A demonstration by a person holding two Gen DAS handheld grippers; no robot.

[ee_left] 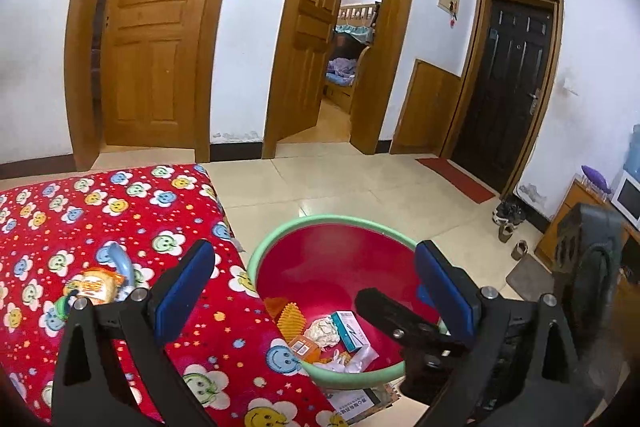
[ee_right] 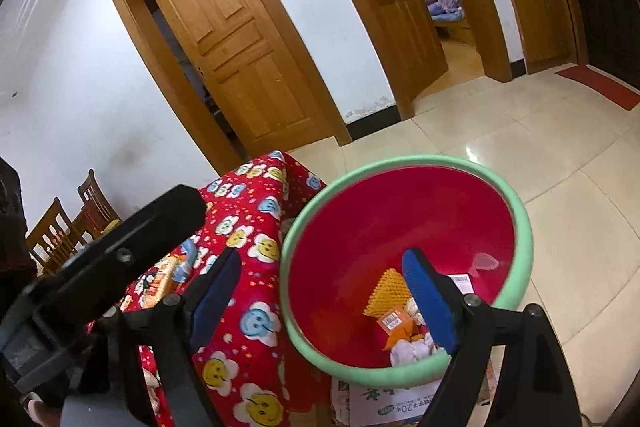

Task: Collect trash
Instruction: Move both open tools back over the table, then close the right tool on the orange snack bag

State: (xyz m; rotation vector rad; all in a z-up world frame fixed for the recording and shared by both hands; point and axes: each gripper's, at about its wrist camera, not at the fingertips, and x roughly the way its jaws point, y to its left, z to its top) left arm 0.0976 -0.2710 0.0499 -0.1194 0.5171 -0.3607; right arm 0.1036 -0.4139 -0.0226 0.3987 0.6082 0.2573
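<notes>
A red basin with a green rim (ee_left: pixel 280 227) stands on the floor beside the table and holds trash: a yellow spiky mesh (ee_left: pixel 290 319), crumpled paper (ee_left: pixel 322 331), a blue-white box (ee_left: pixel 352 331) and an orange box (ee_left: pixel 304 347). The basin rim (ee_right: pixel 400 163) and the trash also show in the right wrist view. An orange snack wrapper (ee_left: pixel 96 285) lies on the red flowered tablecloth (ee_left: pixel 80 211) beside a pale blue curved piece (ee_left: pixel 122 263). My left gripper (ee_left: pixel 316 291) is open and empty above the table edge and basin. My right gripper (ee_right: pixel 320 299) is open and empty over the basin's left rim.
The right gripper's body (ee_left: pixel 400 323) reaches in over the basin in the left wrist view. A printed cardboard box (ee_right: pixel 384 403) lies under the basin. Tiled floor (ee_left: pixel 340 183), wooden doors (ee_left: pixel 148 39) and a dark door (ee_left: pixel 504 83) lie beyond. Chairs (ee_right: pixel 60 231) stand at left.
</notes>
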